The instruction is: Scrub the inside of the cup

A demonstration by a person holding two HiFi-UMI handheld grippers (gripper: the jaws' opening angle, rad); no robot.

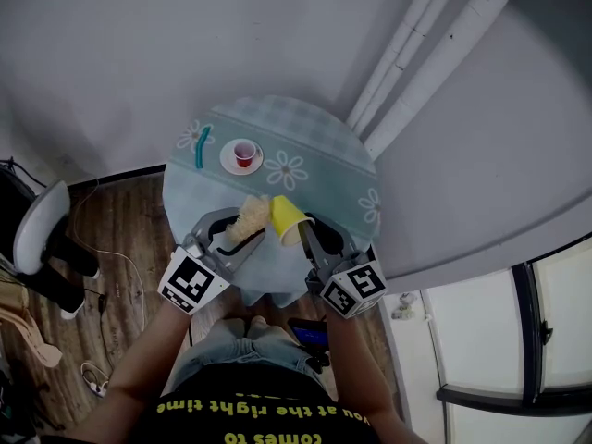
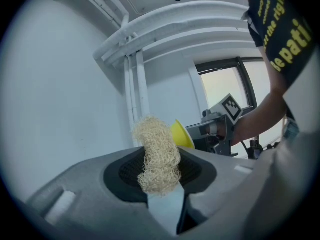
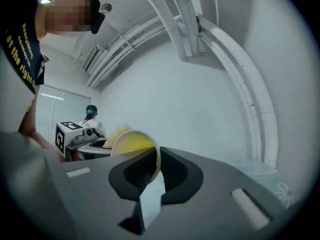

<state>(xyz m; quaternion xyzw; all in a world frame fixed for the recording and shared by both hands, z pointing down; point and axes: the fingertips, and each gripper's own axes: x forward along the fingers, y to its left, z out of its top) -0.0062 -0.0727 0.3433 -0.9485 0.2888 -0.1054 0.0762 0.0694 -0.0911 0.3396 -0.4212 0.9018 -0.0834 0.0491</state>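
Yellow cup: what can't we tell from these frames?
Inside of the cup: right gripper view, the jaw covers its lower part; head view too small.
Whether the scrubber touches the cup: left gripper view, the scrubber hides most of it; head view too small.
Red thing on the saucer: head view, too small to name.

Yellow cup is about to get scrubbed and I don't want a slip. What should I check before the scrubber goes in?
1. Right gripper clamped on the yellow cup's rim: ok.
2. Left gripper clamped on the scrubber: ok.
3. Cup mouth turned toward the scrubber: not ok, it faces back along the right gripper.
4. Scrubber inside the cup: not ok, it sits outside, beside the cup's wall.
5. Saucer on the table well away from both grippers: ok.
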